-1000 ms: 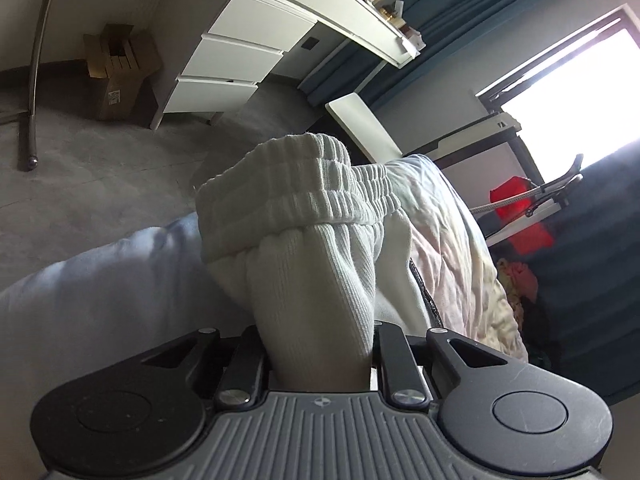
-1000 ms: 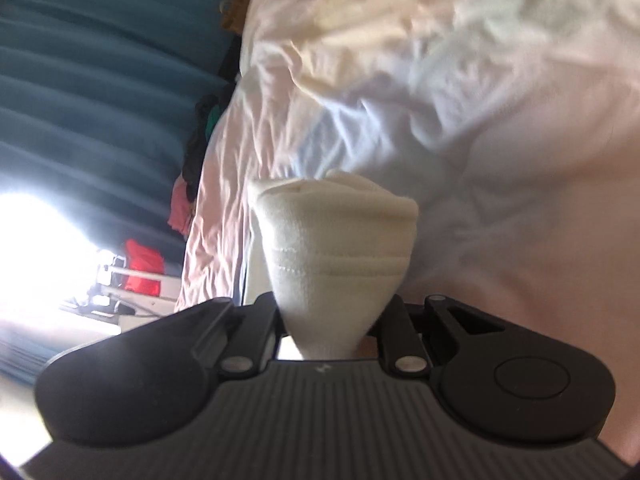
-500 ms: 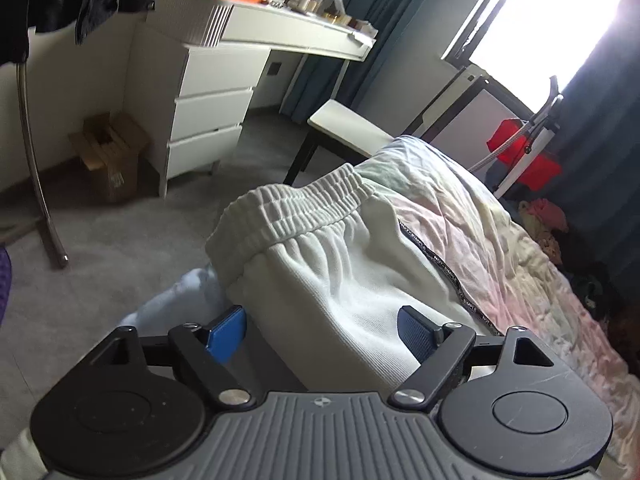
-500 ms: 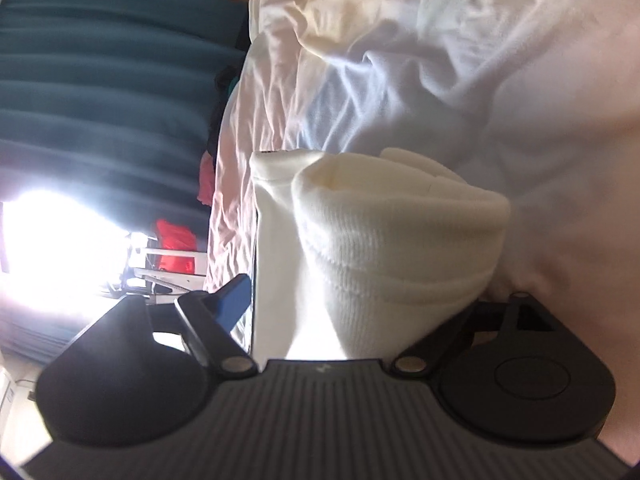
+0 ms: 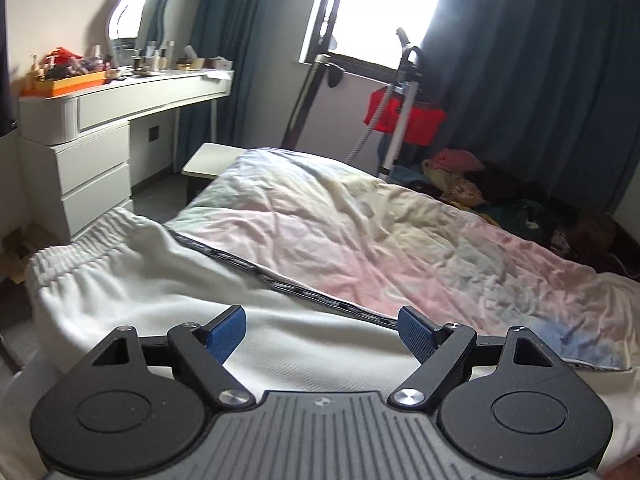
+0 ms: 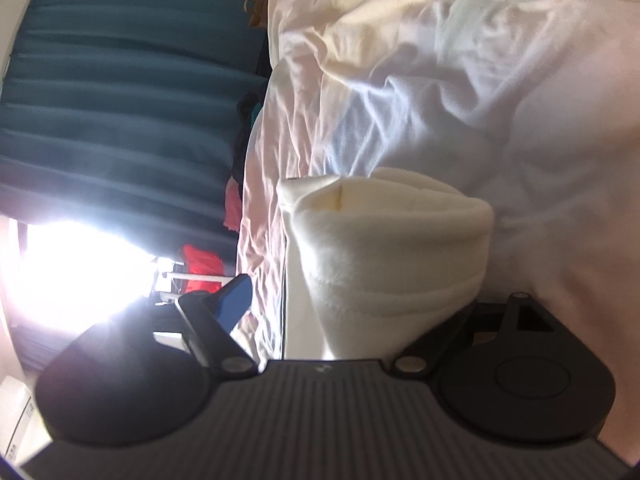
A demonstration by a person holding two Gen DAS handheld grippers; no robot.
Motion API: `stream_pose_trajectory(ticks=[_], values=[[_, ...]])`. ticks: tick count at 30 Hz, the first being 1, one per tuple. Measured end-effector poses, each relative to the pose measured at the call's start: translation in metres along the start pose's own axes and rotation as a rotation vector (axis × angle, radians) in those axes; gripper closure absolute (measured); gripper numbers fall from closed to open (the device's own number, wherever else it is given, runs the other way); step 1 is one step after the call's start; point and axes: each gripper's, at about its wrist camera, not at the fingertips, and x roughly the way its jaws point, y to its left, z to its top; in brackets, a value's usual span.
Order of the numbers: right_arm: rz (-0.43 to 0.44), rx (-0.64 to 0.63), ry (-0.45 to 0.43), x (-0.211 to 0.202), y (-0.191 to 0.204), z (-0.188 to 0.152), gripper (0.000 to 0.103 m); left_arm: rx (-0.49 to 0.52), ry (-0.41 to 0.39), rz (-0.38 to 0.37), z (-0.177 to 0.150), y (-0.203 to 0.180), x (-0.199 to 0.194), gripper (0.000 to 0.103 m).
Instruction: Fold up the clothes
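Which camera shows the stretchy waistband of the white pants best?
The left wrist view. There the white pants lie spread on the bed, and the ribbed waistband shows clearly at the left. The right wrist view shows only a bunched fold of the pants close up; no waistband shows there.

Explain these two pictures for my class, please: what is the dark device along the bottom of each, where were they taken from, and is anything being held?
Each picture comes from a camera mounted on a hand-held two-finger gripper, looking forward along its fingers. The left gripper is open, holding nothing, above white trousers spread on a bed with a pastel duvet. The right gripper, its view turned sideways, is also open, with a bunched end of the white garment lying between its fingers, unpinched. A dresser stands beyond.
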Motion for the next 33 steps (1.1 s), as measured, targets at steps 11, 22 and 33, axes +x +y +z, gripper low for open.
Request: stream_pose_trajectory(ticks=[11, 22, 33], values=[[0.001, -0.019, -0.028, 0.0, 0.002, 0.0, 0.019, 0.222, 0.087, -0.112, -0.095, -0.128, 0.073, 0.018], [-0.043, -0.118, -0.104, -0.003, 0.021, -0.013, 0.024, 0.323, 0.121, -0.044, -0.139, -0.128, 0.1, 0.018], [-0.218, -0.234, -0.215, -0.003, 0.029, -0.031, 0.087, 0.338, 0.132, -0.058, -0.141, -0.126, 0.098, 0.017]])
